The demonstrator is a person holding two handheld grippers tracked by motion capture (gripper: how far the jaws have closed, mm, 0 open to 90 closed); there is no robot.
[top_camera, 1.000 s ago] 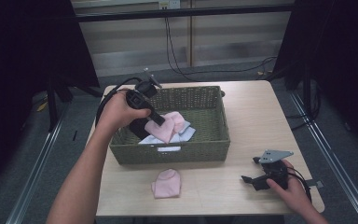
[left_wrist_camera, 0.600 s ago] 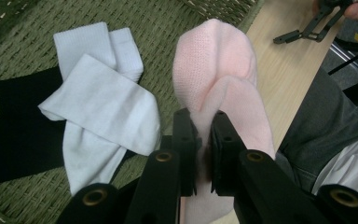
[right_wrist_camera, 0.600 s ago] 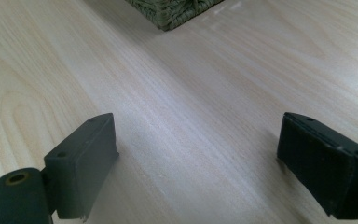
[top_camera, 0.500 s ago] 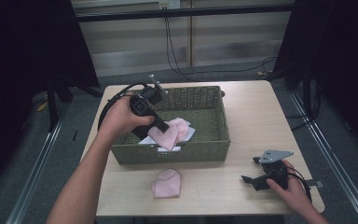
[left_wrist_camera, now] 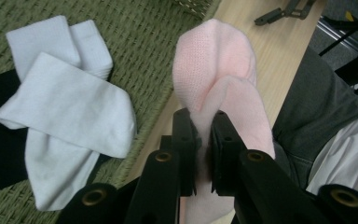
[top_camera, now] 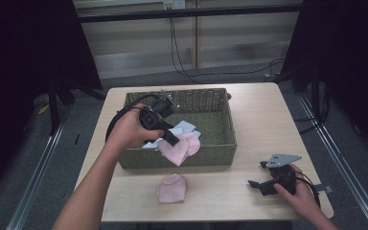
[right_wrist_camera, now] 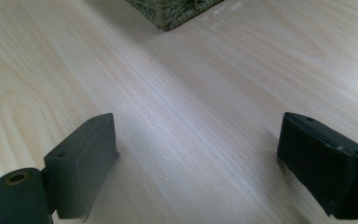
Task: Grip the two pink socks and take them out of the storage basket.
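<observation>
We note the pink sock (left_wrist_camera: 223, 93) pinched between the left gripper (left_wrist_camera: 204, 140) pads, hanging over the near wall of the wicker basket (top_camera: 182, 157). White socks (left_wrist_camera: 65, 107) lie beside those fingers, inside. Right gripper (right_wrist_camera: 196, 158) rests wide on the table (right_wrist_camera: 177, 93), holding nothing.

Green woven wicker basket (top_camera: 220, 155) is sitting mid-table on the light wooden table (top_camera: 254, 115), toward the far side. Folded white socks (left_wrist_camera: 65, 116) are lying inside it. Pink folded sock (top_camera: 179, 148) is hanging over the basket's near wall, pinched in the left gripper (top_camera: 171, 140). Second pink sock (top_camera: 171, 188) is lying on the table just before the basket. Right gripper (top_camera: 258, 184) is resting near the table's near right corner, well apart from the basket.
</observation>
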